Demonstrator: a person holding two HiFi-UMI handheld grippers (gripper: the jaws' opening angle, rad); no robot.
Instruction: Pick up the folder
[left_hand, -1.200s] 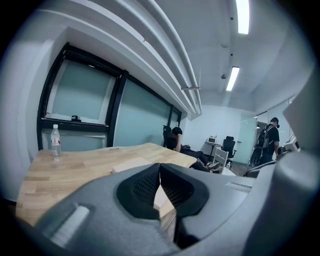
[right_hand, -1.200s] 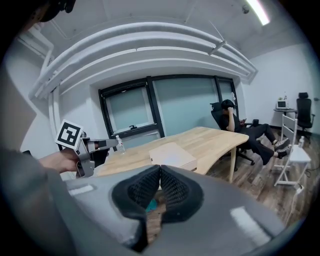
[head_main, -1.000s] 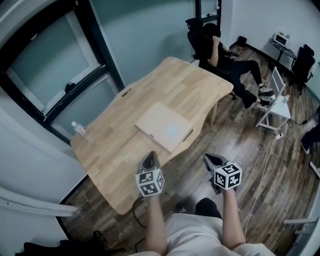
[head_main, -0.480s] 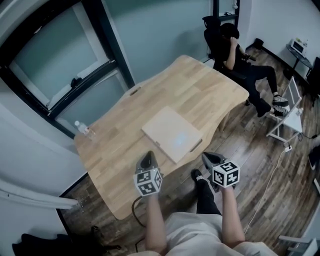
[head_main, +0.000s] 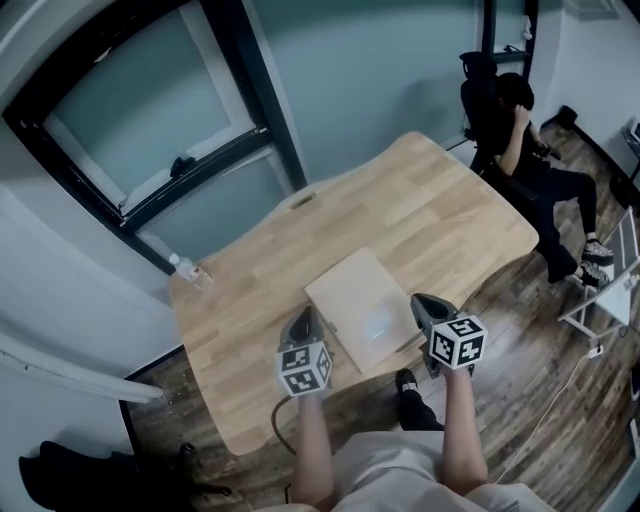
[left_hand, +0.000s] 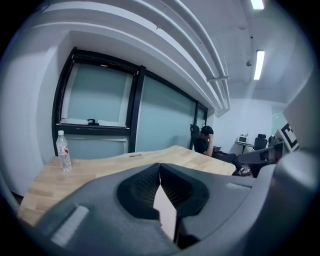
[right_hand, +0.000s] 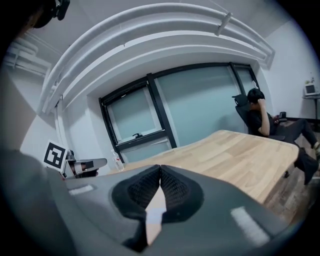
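A pale beige folder lies flat near the front edge of a light wooden table. My left gripper hovers just off the folder's near left edge, jaws shut with nothing in them. Over the folder's near right corner is my right gripper, also shut and empty. In the left gripper view the shut jaws point across the table, and a sliver of the folder shows below them. The right gripper view has its shut jaws aimed along the tabletop.
A clear water bottle stands at the table's far left corner. A person sits in a black chair beyond the table's right end. Dark-framed windows line the wall behind. A white rack stands on the wood floor at right.
Both grippers have come forward from the floor side of the table up to the folder's near edge. The table and folder now sit closer in the head view.
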